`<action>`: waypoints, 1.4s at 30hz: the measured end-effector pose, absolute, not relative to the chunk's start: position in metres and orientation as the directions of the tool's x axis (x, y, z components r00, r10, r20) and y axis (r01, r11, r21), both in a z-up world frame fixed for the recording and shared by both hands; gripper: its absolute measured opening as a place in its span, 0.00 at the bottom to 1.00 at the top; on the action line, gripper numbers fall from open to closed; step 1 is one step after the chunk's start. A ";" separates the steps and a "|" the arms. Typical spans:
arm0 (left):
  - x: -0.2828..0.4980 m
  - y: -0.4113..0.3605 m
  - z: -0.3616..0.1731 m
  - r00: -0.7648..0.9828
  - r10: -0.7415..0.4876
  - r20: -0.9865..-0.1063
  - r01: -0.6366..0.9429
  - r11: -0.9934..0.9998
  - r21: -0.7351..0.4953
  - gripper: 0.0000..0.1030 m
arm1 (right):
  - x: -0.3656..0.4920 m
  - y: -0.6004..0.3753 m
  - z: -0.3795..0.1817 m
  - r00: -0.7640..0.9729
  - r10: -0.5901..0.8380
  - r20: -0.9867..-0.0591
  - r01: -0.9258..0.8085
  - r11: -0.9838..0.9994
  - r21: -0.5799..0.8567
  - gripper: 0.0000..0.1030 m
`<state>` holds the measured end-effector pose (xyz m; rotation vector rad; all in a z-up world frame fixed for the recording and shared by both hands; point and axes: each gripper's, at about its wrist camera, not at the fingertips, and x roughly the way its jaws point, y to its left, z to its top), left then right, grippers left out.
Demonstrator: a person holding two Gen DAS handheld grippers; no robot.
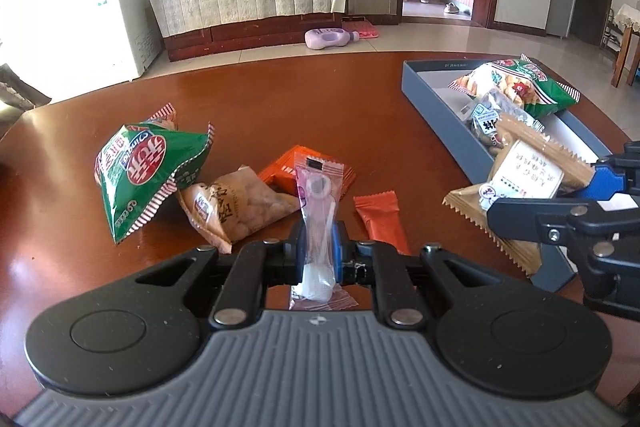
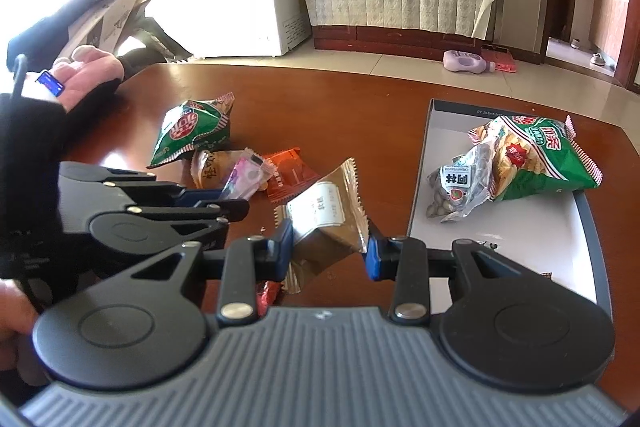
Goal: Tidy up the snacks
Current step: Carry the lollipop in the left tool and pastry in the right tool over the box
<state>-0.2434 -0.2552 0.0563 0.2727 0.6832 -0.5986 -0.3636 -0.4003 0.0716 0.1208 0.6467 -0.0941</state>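
The worktop (image 1: 280, 99) is glossy polished wood. Snack packets (image 1: 152, 175) are shiny crinkled plastic film. The box (image 2: 516, 239) looks matt card. Each hand-held gripper (image 1: 318, 259) is matt black plastic with metal rivets.

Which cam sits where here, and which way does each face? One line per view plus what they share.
Left wrist: on the left gripper, facing across the table toward the TV wall; its fingers are shut on a pink sachet, and the right gripper shows at the right edge.
Right wrist: on the right gripper, facing the same wall; it grips a brown packet, and the left gripper and gloved hand show at left.
Shared: tray, green bag, orange wrapper.
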 end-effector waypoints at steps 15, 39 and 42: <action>-0.252 -0.278 0.059 0.629 -0.422 -0.653 0.604 0.794 0.068 0.15 | -0.387 -0.422 0.077 0.804 -0.078 -0.589 0.164 0.982 0.094 0.37; -0.270 -0.317 0.067 0.609 -0.493 -0.621 0.654 0.755 0.041 0.15 | -0.421 -0.461 0.081 0.813 -0.133 -0.568 0.240 0.964 0.117 0.37; -0.272 -0.321 0.070 0.602 -0.507 -0.617 0.664 0.747 0.033 0.16 | -0.425 -0.468 0.081 0.810 -0.143 -0.568 0.254 0.960 0.121 0.37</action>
